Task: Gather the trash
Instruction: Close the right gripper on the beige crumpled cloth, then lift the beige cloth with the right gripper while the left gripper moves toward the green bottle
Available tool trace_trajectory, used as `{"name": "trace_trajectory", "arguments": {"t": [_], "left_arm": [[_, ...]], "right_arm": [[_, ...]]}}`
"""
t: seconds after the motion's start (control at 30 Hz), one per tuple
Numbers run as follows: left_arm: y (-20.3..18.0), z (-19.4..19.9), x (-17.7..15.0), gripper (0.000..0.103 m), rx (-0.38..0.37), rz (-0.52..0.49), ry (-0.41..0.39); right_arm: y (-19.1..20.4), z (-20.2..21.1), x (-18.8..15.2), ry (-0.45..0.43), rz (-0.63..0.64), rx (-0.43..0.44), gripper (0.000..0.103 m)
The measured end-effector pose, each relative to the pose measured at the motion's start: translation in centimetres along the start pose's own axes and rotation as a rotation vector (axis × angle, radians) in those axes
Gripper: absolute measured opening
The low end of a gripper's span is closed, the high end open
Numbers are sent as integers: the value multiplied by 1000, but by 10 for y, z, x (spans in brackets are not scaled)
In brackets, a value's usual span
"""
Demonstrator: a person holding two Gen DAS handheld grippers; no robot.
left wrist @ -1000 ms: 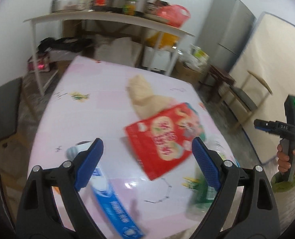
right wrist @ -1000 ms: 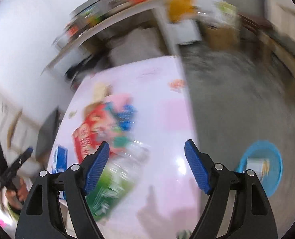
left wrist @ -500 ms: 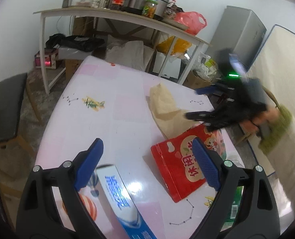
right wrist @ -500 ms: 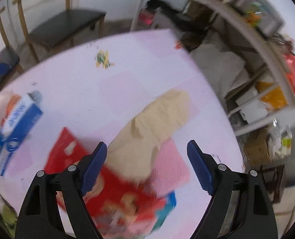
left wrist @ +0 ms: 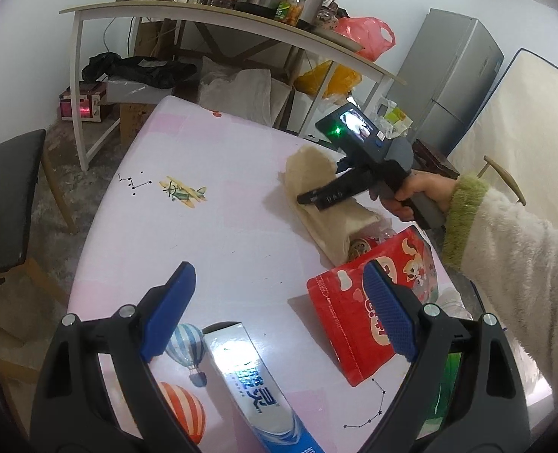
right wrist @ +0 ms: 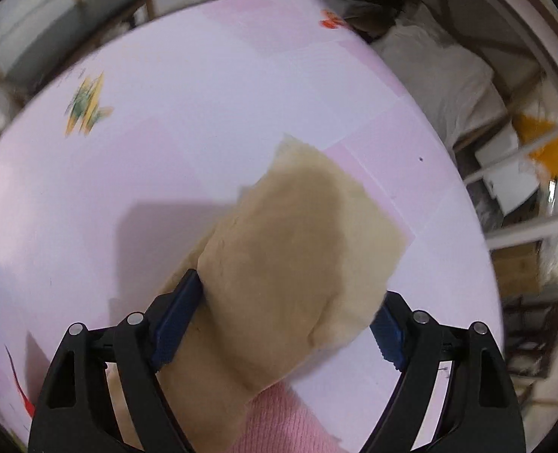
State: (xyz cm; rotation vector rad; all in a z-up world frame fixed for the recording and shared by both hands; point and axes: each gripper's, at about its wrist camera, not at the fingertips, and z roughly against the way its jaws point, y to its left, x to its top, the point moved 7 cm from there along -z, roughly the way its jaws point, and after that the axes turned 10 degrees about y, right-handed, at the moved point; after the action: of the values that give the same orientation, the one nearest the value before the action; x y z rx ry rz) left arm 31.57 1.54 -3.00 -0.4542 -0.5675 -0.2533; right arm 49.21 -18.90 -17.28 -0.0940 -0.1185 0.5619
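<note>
My right gripper [right wrist: 286, 290] points down over a tan paper bag [right wrist: 297, 245] on the pink table [right wrist: 203, 94]. The bag bulges between its blue pads [right wrist: 177, 317], and the jaws are closing on it. In the left wrist view a hand holds that right gripper [left wrist: 318, 196] on the same tan bag [left wrist: 328, 226]. My left gripper [left wrist: 279, 283] hangs open over the near table edge with nothing between its fingers. Below it lies a blue and white toothpaste box [left wrist: 248, 381]. A red snack bag [left wrist: 354, 324] rests by its right finger.
A green bottle [left wrist: 445, 385] lies at the near right edge, and a pink cloth [right wrist: 290, 422] sits beside the tan bag. A dark chair [left wrist: 3, 204] stands to the left. Behind are a cluttered shelf table [left wrist: 222, 19] and a grey fridge [left wrist: 456, 83].
The right gripper swung in from the right side, rolled over and came down onto the tan bag. The left gripper slid back a little, bringing the toothpaste box beneath it.
</note>
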Motion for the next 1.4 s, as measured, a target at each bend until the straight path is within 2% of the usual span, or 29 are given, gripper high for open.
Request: {"name": "trace_trajectory", "arguments": {"t": [0.1, 0.17, 0.2, 0.23, 0.27, 0.33, 0.4, 0.5, 0.7, 0.87, 1.0, 1.1, 1.2, 1.27, 1.33, 1.4], "left_arm": [[2, -1, -1, 86, -8, 11, 5], [3, -1, -1, 86, -12, 17, 6], [3, -1, -2, 86, -12, 20, 5], [2, -1, -3, 86, -11, 24, 6], [2, 0, -3, 86, -11, 28, 5], [1, 3, -6, 86, -10, 35, -1], [0, 5, -8, 86, -3, 36, -9], [1, 10, -13, 86, 27, 47, -18], [-4, 39, -23, 86, 57, 26, -102], [-16, 58, -39, 86, 34, 7, -153], [-34, 74, -57, 86, 3, -31, -192], [-54, 83, -76, 85, -41, -80, -212], [-72, 84, -93, 81, -46, -140, -212], [-86, 81, -105, 77, -35, -191, -207], [-99, 78, -117, 75, -18, -252, -211], [-109, 72, -128, 73, 35, -304, -220]], "right_arm": [[-1, -3, 0, 7, -84, 117, 65], [0, -1, -2, 2, -114, 123, 63], [1, 0, -2, 2, -122, 123, 57], [2, 2, -2, 6, -143, 126, 46], [4, 4, -3, 14, -157, 130, 40], [10, 6, -1, 31, -167, 137, 14], [13, 7, 1, 39, -175, 96, 7], [15, 22, 7, 10, -193, 63, 5], [23, 103, 0, -157, -253, 123, 5], [55, 173, -43, -275, -279, 191, 5], [76, 195, -87, -334, -337, 258, 5], [101, 195, -118, -347, -380, 377, 5], [125, 182, -146, -320, -415, 546, 5], [144, 168, -165, -259, -428, 694, 5], [158, 158, -178, -203, -418, 799, 5], [167, 153, -189, -168, -411, 874, 5]]}}
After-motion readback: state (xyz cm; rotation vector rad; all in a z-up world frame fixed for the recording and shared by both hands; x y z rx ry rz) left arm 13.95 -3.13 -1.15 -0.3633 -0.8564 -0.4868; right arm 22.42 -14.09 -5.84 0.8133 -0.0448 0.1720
